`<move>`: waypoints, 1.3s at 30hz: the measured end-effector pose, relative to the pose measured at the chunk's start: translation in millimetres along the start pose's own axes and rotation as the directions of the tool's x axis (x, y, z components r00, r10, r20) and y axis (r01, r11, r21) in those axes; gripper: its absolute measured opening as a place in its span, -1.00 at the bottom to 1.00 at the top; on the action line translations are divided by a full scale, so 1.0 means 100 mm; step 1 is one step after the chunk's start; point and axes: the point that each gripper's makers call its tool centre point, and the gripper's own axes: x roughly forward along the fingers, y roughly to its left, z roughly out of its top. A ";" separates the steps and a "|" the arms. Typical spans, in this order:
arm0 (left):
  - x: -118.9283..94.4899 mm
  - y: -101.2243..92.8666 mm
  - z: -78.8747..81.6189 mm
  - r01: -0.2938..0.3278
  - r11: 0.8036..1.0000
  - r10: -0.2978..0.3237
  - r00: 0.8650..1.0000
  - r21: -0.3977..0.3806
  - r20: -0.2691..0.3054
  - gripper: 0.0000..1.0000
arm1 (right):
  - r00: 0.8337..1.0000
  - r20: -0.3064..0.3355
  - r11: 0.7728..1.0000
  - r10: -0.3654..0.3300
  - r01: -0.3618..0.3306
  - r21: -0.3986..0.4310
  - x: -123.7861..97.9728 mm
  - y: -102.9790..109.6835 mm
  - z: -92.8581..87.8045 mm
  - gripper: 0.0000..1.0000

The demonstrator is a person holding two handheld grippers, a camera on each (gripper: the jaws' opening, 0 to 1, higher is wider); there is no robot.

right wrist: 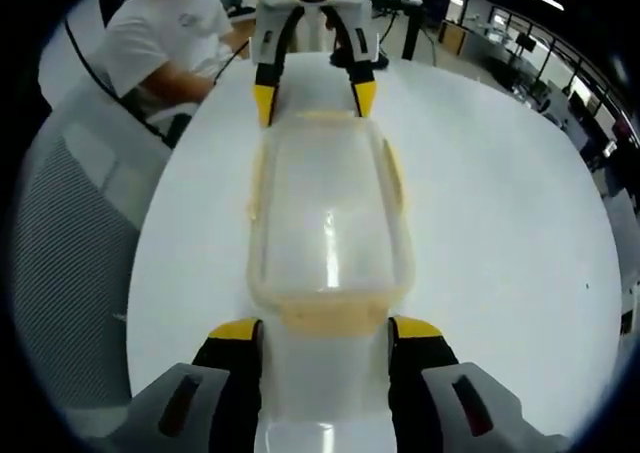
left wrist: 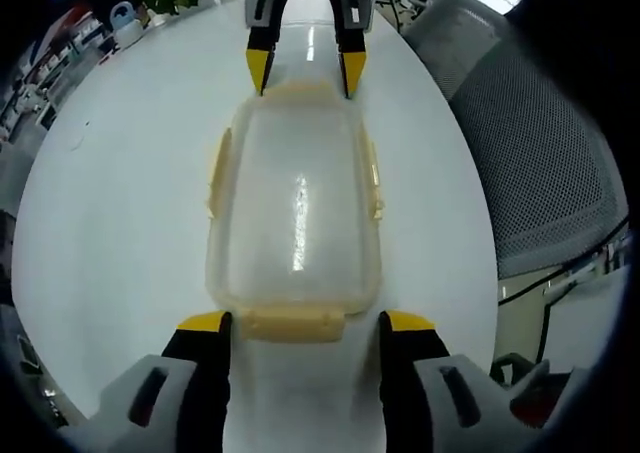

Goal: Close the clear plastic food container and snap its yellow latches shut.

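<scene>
I have the clear plastic food container lying lengthwise on the white worktop, with its lid sitting on top and the two grippers facing each other across it, one at each short end. In the left gripper view, my left gripper has its jaws spread wide, just outside the near end latch, which sits between the yellow tips; I cannot tell whether the tips touch it. The right gripper stands at the far end, its jaws parted about the width of that end, holding nothing. The pale yellow side latches stick outward along both long edges. In the right gripper view, the same container runs away from my right gripper, whose wide-open jaws flank the near end latch. A mesh chair stands beside the worktop, and a person in a white shirt sits beyond it.
</scene>
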 end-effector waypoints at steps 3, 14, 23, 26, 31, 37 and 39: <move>0.00 -0.01 0.00 0.001 1.000 -0.001 1.000 0.003 0.002 0.17 | 1.000 0.009 1.000 0.000 0.000 0.013 0.00 0.00 0.01 -0.02; -0.01 -0.01 0.02 0.001 1.000 -0.001 1.000 0.001 -0.001 0.10 | 1.000 0.029 0.999 -0.002 0.000 0.045 -0.01 -0.07 0.01 -0.16; 0.00 0.02 0.04 -0.007 1.000 0.007 1.000 -0.021 0.008 -0.10 | 1.000 0.020 1.000 0.005 -0.005 0.018 -0.01 -0.06 0.01 -0.21; 0.00 0.02 0.04 -0.008 1.000 0.008 1.000 -0.025 0.002 -0.12 | 1.000 0.011 1.000 0.009 -0.010 0.014 -0.01 -0.06 0.01 -0.21; 0.00 0.03 0.05 -0.005 1.000 0.004 1.000 -0.013 -0.030 -0.19 | 1.000 -0.025 1.000 0.012 -0.012 0.000 0.00 -0.04 0.02 -0.22; -0.01 0.03 0.03 -0.006 1.000 0.006 1.000 -0.011 -0.009 -0.22 | 0.998 -0.061 1.000 0.010 -0.010 0.000 0.02 -0.04 0.02 -0.21; -0.01 0.03 0.03 -0.007 1.000 0.007 1.000 -0.013 -0.006 -0.21 | 0.998 -0.066 1.000 0.010 -0.010 0.000 0.01 -0.05 0.02 -0.21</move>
